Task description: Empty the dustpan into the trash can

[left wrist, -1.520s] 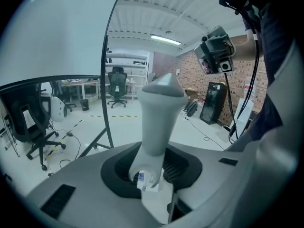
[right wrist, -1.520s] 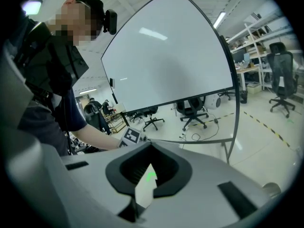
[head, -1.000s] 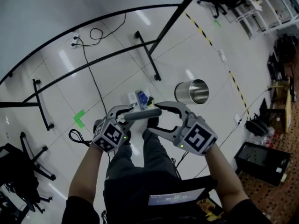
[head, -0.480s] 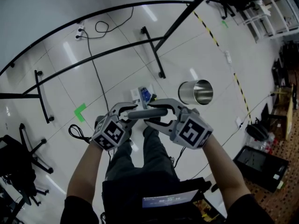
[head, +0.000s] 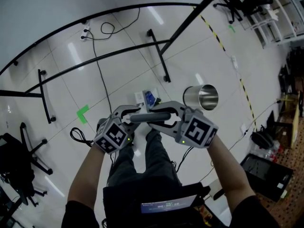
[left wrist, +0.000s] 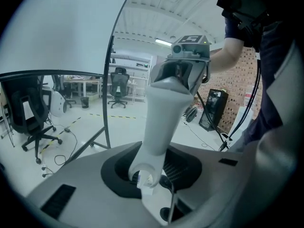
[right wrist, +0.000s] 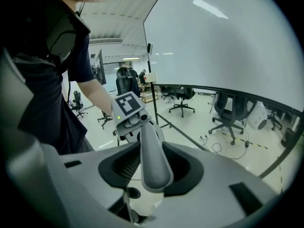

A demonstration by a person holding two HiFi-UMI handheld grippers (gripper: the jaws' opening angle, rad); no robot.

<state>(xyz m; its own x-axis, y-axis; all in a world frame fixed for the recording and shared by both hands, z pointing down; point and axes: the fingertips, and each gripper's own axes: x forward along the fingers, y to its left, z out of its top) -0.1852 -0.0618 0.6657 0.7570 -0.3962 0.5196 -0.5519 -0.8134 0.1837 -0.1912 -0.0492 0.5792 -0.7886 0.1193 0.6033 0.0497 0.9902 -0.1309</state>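
Both tongs grip one grey dustpan handle (head: pixel 148 117), which lies crosswise between them in the head view. The left tongs (head: pixel 135 118) are partly closed, with their jaws pressed on the handle's left end. In the left gripper view the pale handle (left wrist: pixel 164 113) rises from between the left tongs (left wrist: pixel 152 169), and its hanging hole sits right at the pads. The right tongs (head: pixel 154 117) face them from the other side, marker cube outward. Their jaws have just been closing and now lie against the handle's right end, set wider than the left pair. In the right gripper view the handle (right wrist: pixel 152 156) fills the gap in the right tongs (right wrist: pixel 152 177) and runs on to the left tongs (right wrist: pixel 134 117) beyond.

Just past the tongs and lower down is the dustpan's pan (head: pixel 144 97) — a whitish shape with something blue in it, too small to make out.

The trash can (head: pixel 201 98) is a shiny metal cylinder with an open mouth. It stands on the white tiled floor (head: pixel 118 75), beyond and to the outer side of the right tongs — near them but not touching.
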